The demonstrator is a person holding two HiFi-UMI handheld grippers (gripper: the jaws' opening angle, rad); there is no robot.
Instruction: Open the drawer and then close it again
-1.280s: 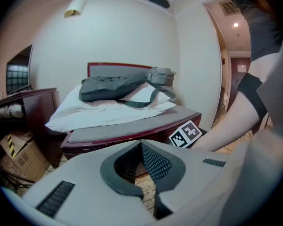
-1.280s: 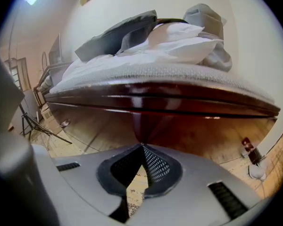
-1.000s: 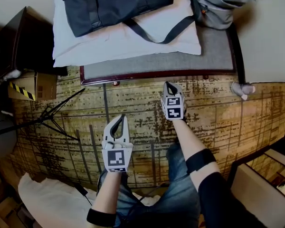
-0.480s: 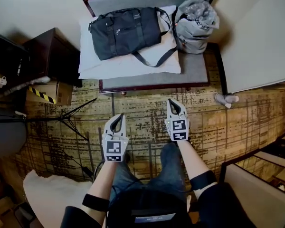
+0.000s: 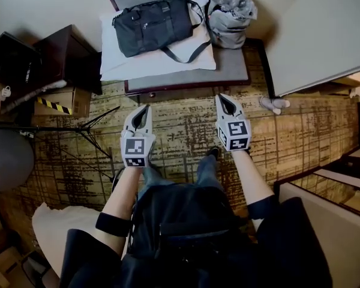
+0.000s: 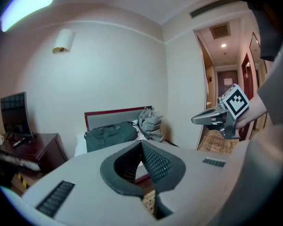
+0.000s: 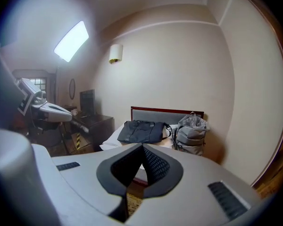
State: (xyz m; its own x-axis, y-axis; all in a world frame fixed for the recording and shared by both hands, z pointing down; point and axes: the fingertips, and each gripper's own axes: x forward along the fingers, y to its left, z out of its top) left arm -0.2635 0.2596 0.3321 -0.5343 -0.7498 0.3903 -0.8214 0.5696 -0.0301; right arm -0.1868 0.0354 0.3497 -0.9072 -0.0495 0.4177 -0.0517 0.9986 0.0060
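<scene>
Dark wooden cabinet (image 5: 72, 56) (drawer unclear), upper left.

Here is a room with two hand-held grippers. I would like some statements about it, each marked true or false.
1. The left hand-held gripper is shut, with nothing between its jaws. True.
2. The right hand-held gripper is wide open. False: its jaws are shut too, and it holds nothing.
3. The dark duffel bag lies on a white pillow. True.
4. The grey backpack sits on top of the dark duffel bag. False: it stands beside the bag on the padded bench.
5. A box with yellow and black tape stands on the floor, left of the padded bench in the head view. True.
</scene>
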